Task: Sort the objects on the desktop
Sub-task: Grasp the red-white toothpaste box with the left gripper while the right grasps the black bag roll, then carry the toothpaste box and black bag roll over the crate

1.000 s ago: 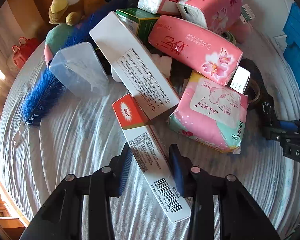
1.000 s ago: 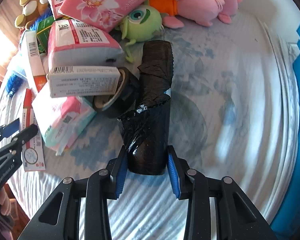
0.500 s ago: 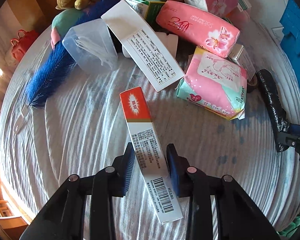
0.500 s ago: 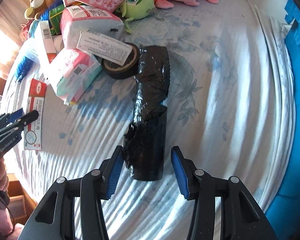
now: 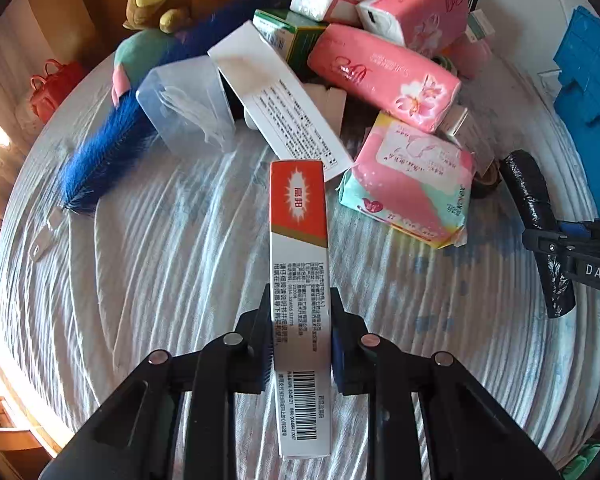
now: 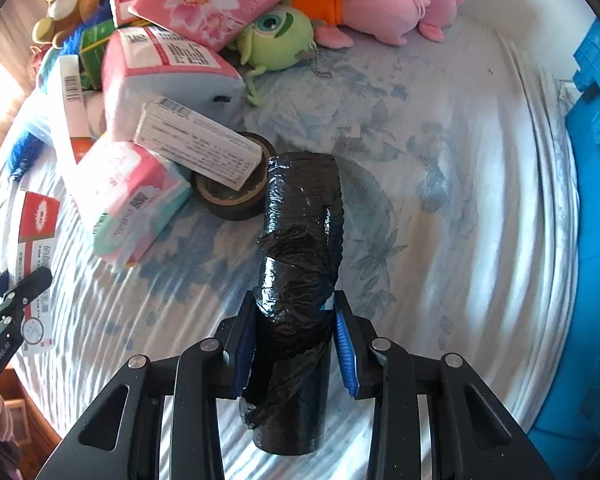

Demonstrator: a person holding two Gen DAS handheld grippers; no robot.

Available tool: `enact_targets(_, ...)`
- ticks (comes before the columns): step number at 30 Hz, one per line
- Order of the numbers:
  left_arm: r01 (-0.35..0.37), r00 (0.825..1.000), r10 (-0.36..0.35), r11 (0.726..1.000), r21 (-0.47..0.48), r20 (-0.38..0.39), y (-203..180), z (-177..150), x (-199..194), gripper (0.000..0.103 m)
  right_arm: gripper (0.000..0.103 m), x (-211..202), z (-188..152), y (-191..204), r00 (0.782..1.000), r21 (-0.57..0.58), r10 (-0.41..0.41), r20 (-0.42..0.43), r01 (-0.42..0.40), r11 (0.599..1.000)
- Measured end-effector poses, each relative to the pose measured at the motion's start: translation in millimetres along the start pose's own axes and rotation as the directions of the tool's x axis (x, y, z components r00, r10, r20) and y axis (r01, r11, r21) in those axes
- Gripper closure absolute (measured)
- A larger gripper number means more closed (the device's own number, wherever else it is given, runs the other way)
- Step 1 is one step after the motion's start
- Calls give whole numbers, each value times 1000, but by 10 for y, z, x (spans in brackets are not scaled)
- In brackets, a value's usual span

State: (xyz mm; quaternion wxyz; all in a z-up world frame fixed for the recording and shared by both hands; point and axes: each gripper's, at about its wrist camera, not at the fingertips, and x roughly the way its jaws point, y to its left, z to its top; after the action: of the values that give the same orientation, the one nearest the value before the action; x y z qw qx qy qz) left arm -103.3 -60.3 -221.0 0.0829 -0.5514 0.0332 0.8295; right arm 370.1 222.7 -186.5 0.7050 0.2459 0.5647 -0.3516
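Note:
A long white box with a red end [image 5: 298, 220] stands lengthwise between the pads of my left gripper [image 5: 300, 296], which is shut on it just above the striped cloth. From the right wrist view the same box [image 6: 38, 216] and left gripper [image 6: 16, 280] show at the far left. A black plastic roll of bags [image 6: 300, 208] runs up between the blue pads of my right gripper [image 6: 294, 304], whose jaws are closing and press on its sides. In the left wrist view the roll [image 5: 528, 184] hangs in the right gripper [image 5: 556, 240] at the right edge.
A pile fills the far side: pink tissue packs [image 5: 384, 76], a pink-green pad pack [image 5: 408, 184], a white box [image 5: 280, 96], a clear container [image 5: 188, 104], a blue brush [image 5: 100, 160], plush toys [image 6: 276, 36] and a tape ring [image 6: 236, 200]. A blue crate [image 6: 596, 92] stands at the right.
The left jaws closed onto the red-ended box, which now lies straight between them, farther from the pile. The right jaws opened briefly, then closed again on the black roll.

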Motion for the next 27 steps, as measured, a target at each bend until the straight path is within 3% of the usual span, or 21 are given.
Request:
enact_targets(4,2,996,-3,1000,13,90,-83,234,-328,81,69,-420,-89,100,996,-8,29,83,-28,1000)
enact_targets(6,10,990,-12,1000,16,138,-143,57,-511,81,69,-678,-139,129,990,-14,41,132,-39,999)
enact_targets(13,51,946,-72,996,73,316,-266,223,-1128,81,68,-1685,-383,62,944,-50,53,327,-38,998)
enact_targets(19,87,884,-152,982,165,442,-726,389,-1744,81,68,-2549,-587,-209,856,2,4,517,-6,1000)
enact_targets(27,149,793,-286,947,283,537,-1462,571,-2302,81,68,-3622,-1026,-766,705,134,-138,696,62,989)
